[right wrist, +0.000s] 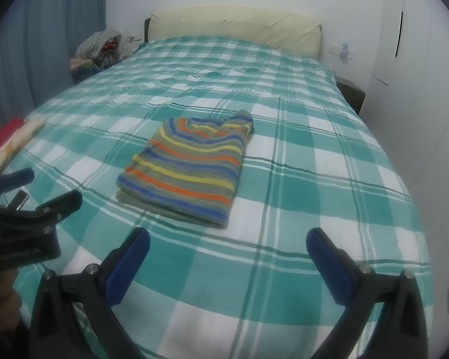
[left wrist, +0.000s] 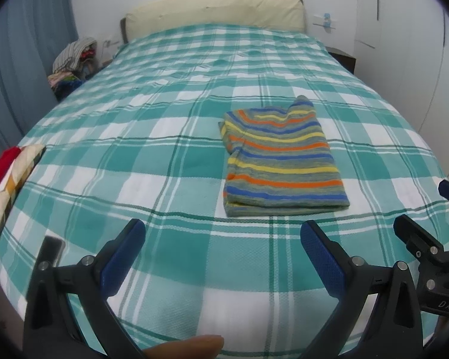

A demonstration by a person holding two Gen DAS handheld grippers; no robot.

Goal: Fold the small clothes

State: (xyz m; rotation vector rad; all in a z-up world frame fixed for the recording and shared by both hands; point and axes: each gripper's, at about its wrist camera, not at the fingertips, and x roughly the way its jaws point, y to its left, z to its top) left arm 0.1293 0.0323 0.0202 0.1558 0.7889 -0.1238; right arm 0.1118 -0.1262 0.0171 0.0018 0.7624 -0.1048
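We held the left gripper [left wrist: 223, 233] low over the near edge of the bed [left wrist: 170, 161], its blue fingers spread wide and holding nothing. Our right gripper [right wrist: 228, 240] hung beside it, equally wide and empty. Just beyond both, well apart from the fingers, the striped shirt [left wrist: 280, 161] lay folded flat on the checked cover. Off to the left sat a red and patterned cloth [left wrist: 7, 176]. Farthest back stood the cream headboard [left wrist: 215, 10].

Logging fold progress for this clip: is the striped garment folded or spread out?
Folded. The striped garment lies as a compact rectangle on the plaid bedspread, with doubled layers at its near edge. Neither claw touches it.
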